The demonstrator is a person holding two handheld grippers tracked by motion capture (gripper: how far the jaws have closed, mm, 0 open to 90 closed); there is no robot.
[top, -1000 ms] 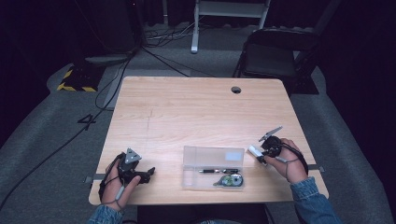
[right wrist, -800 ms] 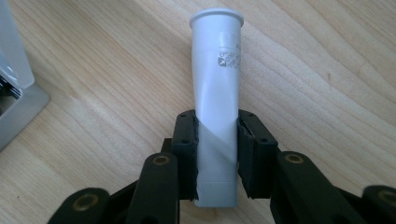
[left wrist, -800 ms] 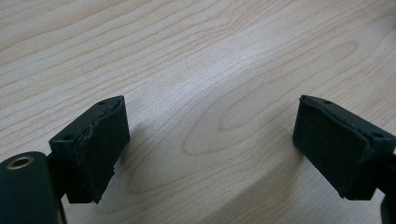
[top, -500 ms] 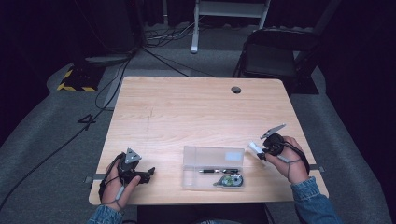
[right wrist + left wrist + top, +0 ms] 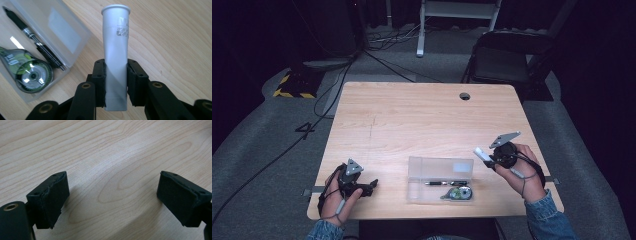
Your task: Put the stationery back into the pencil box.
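My right gripper (image 5: 488, 157) hangs over the table's right front, just right of a clear plastic case (image 5: 439, 167). It is shut on a silver-white tube (image 5: 482, 153). In the right gripper view both pads of my right gripper (image 5: 116, 82) press on the lower half of the tube (image 5: 116, 45), whose flanged end points away. Inside the case (image 5: 62, 35) lie a black pen (image 5: 37, 40) and a green correction tape roller (image 5: 27, 70). My left gripper (image 5: 371, 186) rests at the front left corner. In its own view my left gripper (image 5: 112, 200) is open over bare wood.
The wooden table (image 5: 412, 120) has a cable hole (image 5: 465, 96) near its far edge. Behind the table stand a black chair (image 5: 507, 60) and a white frame (image 5: 452, 15). Cables and a yellow-striped box (image 5: 292, 85) lie on the floor at the far left.
My right hand has lifted a little with the tube still in its jaws. The left hand and the case have stayed where they were.
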